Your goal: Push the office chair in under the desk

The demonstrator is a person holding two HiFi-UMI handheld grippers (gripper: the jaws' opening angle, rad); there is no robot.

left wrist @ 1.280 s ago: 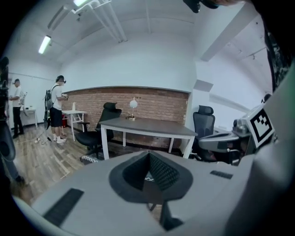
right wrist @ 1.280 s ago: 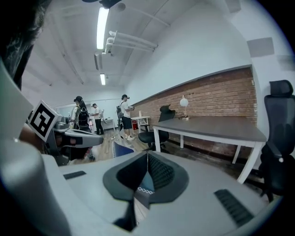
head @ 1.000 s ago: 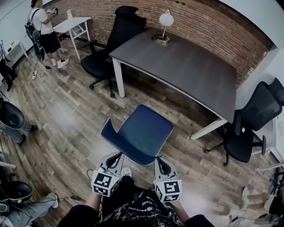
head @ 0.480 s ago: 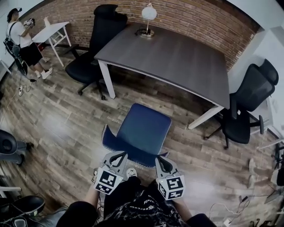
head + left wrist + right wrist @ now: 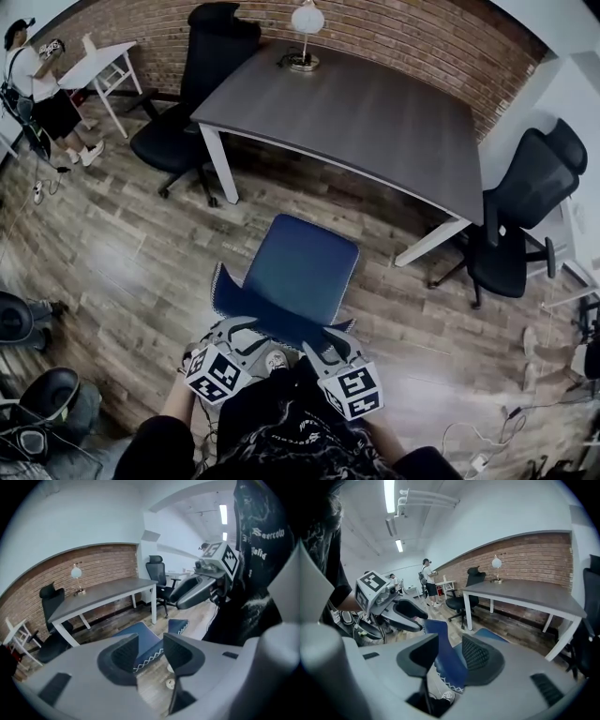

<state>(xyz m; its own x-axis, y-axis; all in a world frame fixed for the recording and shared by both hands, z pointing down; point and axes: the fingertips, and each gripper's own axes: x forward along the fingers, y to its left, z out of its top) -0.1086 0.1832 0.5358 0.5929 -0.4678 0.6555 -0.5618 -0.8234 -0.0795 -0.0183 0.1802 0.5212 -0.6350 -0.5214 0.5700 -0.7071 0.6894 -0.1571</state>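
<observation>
The chair (image 5: 302,272) stands on open floor short of the desk (image 5: 375,108). Its seat faces the desk's near long edge and its backrest (image 5: 444,660) faces the person holding the grippers. No part of it is under the desk yet, so I'd say the push has not begun. A hold on the backrest comes first, then the whole run in.

The left gripper (image 5: 150,649) has just been opening. Its jaws stand partly apart and hold nothing. The backrest's stitched edge shows through the gap just past the tips, and I can't tell whether it reaches in between them. The right gripper (image 5: 450,656) has also just been opening. The backrest's blue edge rises in the gap between its jaws, but the pads do not appear to press on it.

Only the head view shows the strip of bare floor between seat and desk. It also shows a black chair (image 5: 183,112) by the desk's left end, another (image 5: 520,216) by its right end, and the free space under the near edge. The left gripper view shows the right gripper from the side, beside the backrest. The right gripper view shows how far the backrest sits between that gripper's jaws, which cannot be seen from overhead.
</observation>
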